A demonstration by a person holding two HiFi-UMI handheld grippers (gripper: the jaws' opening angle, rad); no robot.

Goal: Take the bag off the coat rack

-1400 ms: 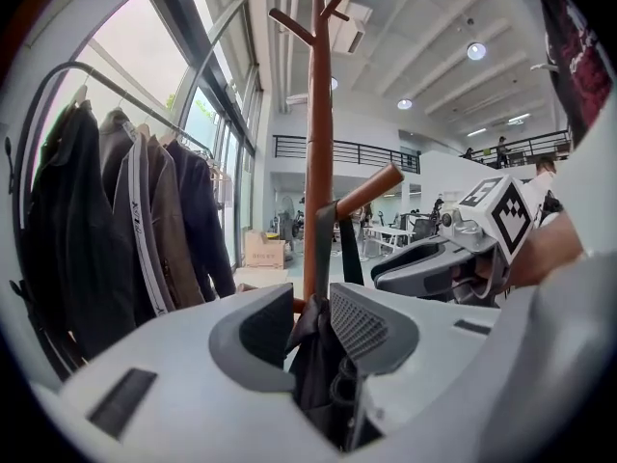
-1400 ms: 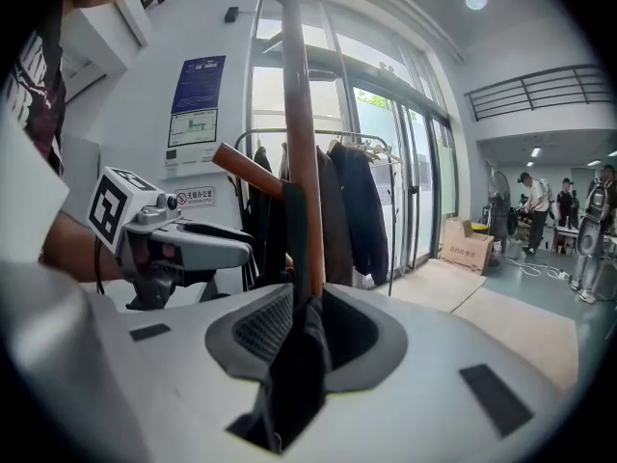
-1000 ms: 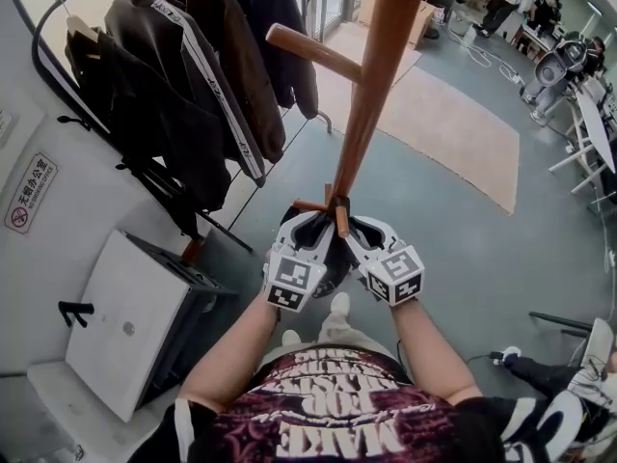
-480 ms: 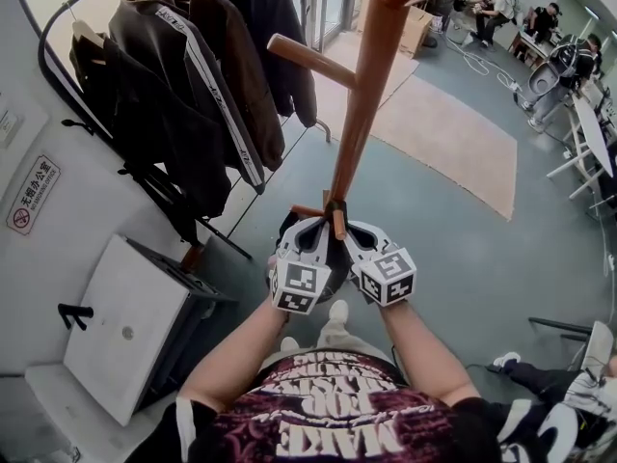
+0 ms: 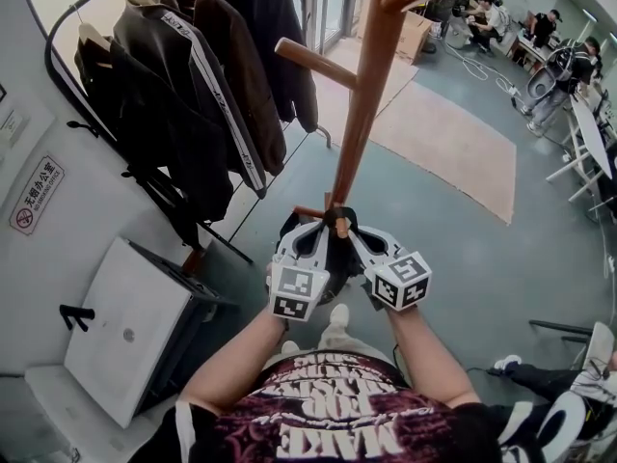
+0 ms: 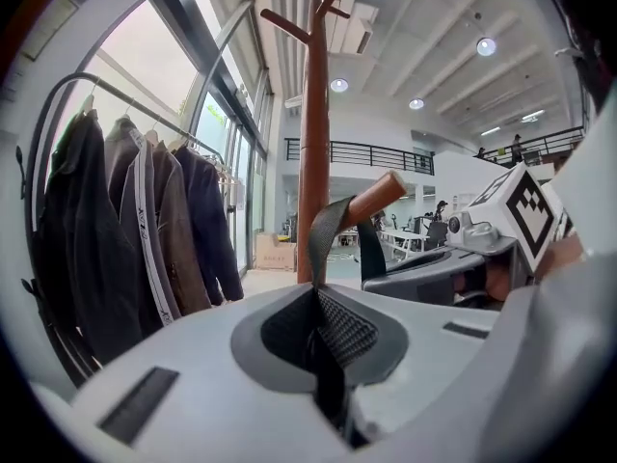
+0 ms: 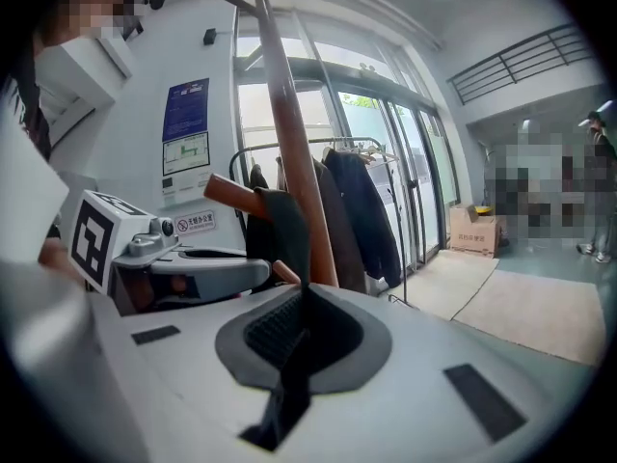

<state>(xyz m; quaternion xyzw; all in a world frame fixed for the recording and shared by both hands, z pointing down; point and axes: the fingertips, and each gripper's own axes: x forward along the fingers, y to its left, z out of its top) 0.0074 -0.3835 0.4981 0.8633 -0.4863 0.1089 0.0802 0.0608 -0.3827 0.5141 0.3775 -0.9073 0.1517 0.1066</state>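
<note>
A wooden coat rack rises in front of me. A black bag strap loops over its low peg, and the dark bag hangs below, between my two grippers. My left gripper is shut on the strap, which runs from its jaws up over the peg. My right gripper sits just right of the peg, shut on the other run of the strap. That run leaves its jaws toward the peg. Most of the bag is hidden by the grippers.
A clothes rail with several dark jackets stands to the left of the rack. A white cabinet sits low at the left by the wall. A beige rug lies beyond the rack, and people sit at tables at the far right.
Both grippers stay at the low peg. The right gripper's jaws have come together on the strap, and its marker cube has shifted slightly right.
</note>
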